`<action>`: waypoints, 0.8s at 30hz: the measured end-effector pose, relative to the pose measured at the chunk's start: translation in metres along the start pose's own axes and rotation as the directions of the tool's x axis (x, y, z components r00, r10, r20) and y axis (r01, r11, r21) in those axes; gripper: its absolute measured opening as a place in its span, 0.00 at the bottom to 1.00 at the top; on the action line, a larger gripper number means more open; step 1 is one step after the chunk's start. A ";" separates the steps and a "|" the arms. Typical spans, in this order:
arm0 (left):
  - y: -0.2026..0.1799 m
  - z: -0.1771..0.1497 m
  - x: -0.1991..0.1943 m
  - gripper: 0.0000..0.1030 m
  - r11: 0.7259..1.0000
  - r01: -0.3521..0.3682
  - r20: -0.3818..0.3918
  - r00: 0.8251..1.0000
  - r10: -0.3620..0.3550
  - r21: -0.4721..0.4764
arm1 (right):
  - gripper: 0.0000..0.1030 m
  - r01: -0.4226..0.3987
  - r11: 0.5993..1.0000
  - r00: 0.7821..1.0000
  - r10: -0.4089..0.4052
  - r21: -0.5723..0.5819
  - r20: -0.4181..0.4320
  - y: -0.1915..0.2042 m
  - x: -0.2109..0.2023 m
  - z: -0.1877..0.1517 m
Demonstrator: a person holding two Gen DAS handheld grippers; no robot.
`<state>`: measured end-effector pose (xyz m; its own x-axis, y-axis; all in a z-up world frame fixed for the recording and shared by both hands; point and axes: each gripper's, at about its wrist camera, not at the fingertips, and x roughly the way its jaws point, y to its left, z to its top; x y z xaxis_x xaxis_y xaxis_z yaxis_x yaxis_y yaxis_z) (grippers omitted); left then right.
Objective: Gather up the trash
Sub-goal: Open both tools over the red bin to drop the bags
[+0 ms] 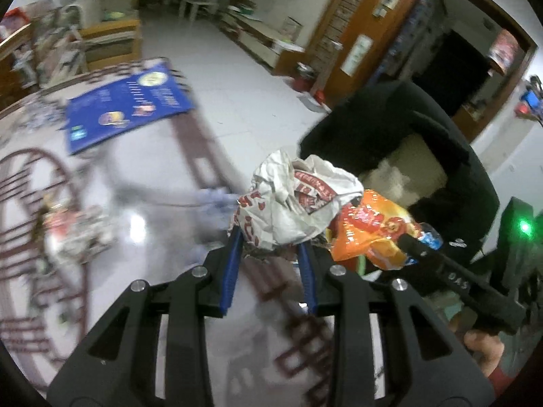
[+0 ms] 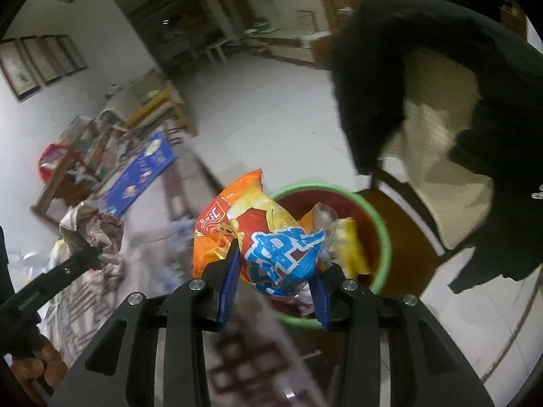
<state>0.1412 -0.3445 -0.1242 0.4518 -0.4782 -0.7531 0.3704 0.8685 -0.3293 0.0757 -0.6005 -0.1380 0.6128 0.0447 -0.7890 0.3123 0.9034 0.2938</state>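
Note:
My left gripper (image 1: 271, 240) is shut on a crumpled white and red paper wrapper (image 1: 298, 196), held above the table's edge. My right gripper (image 2: 275, 271) is shut on an orange and blue snack bag (image 2: 258, 234), which hangs over a red bin with a green rim (image 2: 383, 234) on the floor. The bin holds yellow and clear wrappers. In the left wrist view the snack bag (image 1: 370, 234) shows just right of the paper wrapper, with the right gripper's finger (image 1: 420, 247) on it. In the right wrist view the paper wrapper (image 2: 98, 237) sits at the left.
A black jacket (image 2: 424, 78) drapes over a chair beside the bin. On the white table with a dark red pattern (image 1: 163, 183) lie a blue box (image 1: 129, 101) and more wrappers (image 1: 78, 230). Shelves and low furniture stand across the pale floor.

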 end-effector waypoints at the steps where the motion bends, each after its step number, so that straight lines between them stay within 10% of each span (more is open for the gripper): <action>1: -0.009 0.003 0.010 0.30 1.000 0.015 -0.014 1.000 -0.014 0.018 | 0.36 0.014 1.000 1.000 -0.014 0.009 -0.002 -0.007 0.002 0.002; 7: -0.048 0.020 0.055 0.39 0.994 0.061 -0.063 0.996 -0.055 0.090 | 0.36 0.070 0.997 0.998 -0.070 0.040 -0.006 -0.039 0.013 0.012; 10: -0.054 0.027 0.067 0.59 0.993 0.062 -0.065 0.996 -0.055 0.103 | 0.38 0.091 0.995 0.996 -0.090 0.032 -0.009 -0.043 0.019 0.015; 13: -0.048 0.030 0.069 0.70 0.994 0.047 -0.056 0.998 -0.041 0.097 | 0.61 0.094 0.995 0.996 -0.093 0.029 -0.012 -0.043 0.027 0.016; 19: 0.021 0.026 0.037 0.73 0.996 -0.093 -0.002 0.996 0.093 0.003 | 0.67 0.067 0.997 0.997 -0.065 0.035 -0.038 -0.027 0.042 0.013; 24: 0.116 0.020 -0.008 0.73 0.950 -0.296 0.030 0.953 0.300 -0.100 | 0.67 -0.028 0.999 0.996 0.024 -0.039 -0.080 0.023 0.054 0.008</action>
<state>0.1967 -0.2430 -0.1448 0.5666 -0.1991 -0.7996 0.1372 0.9796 -0.1466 0.1216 -0.5809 -0.1691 0.5599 0.1009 -0.8224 0.2669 0.9177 0.2943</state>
